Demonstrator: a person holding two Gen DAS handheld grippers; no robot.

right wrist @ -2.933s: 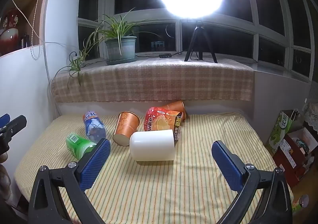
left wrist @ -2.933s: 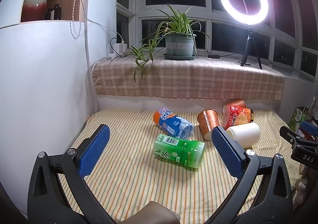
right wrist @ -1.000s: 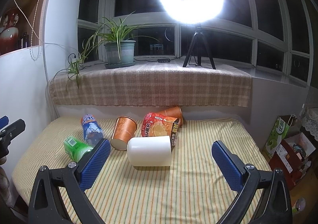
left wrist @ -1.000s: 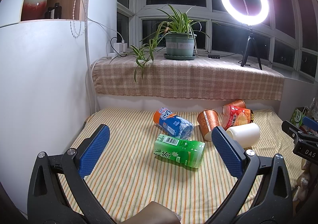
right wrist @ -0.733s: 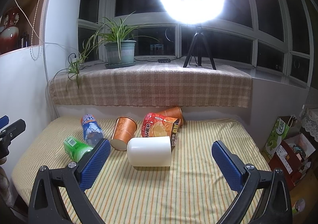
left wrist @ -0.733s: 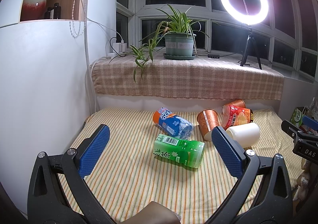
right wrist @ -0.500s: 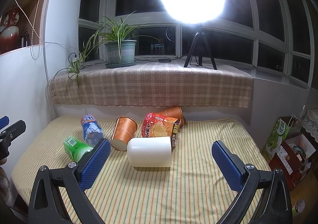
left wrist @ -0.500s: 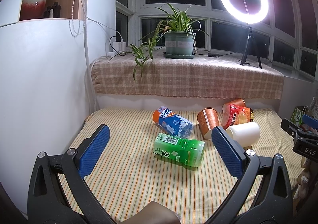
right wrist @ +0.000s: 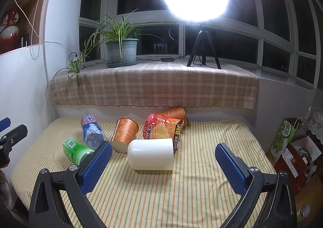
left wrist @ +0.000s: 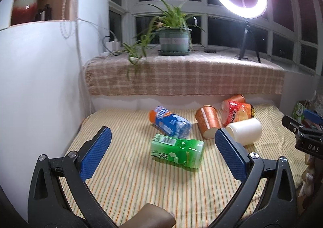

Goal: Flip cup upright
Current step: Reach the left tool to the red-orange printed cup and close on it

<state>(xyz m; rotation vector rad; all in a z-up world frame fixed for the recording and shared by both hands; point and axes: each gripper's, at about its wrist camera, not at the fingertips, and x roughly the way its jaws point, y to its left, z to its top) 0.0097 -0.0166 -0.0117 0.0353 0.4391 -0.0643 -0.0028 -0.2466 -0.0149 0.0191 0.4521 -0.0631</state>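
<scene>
left gripper (left wrist: pixel 163 148) jaws wide apart, holding nothing | right gripper (right wrist: pixel 163 160) same, hovering | white cup (right wrist: pixel 151 154) lying sideways on striped mat (right wrist: pixel 191 191), touching snack bag (right wrist: pixel 162 129)

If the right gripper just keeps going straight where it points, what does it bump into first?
Most likely the white plastic cup lying on its side. It lies ahead between the open blue fingers of the right gripper, nearer than the other containers. Depth is hard to judge, so the striped cloth below might come first.
</scene>
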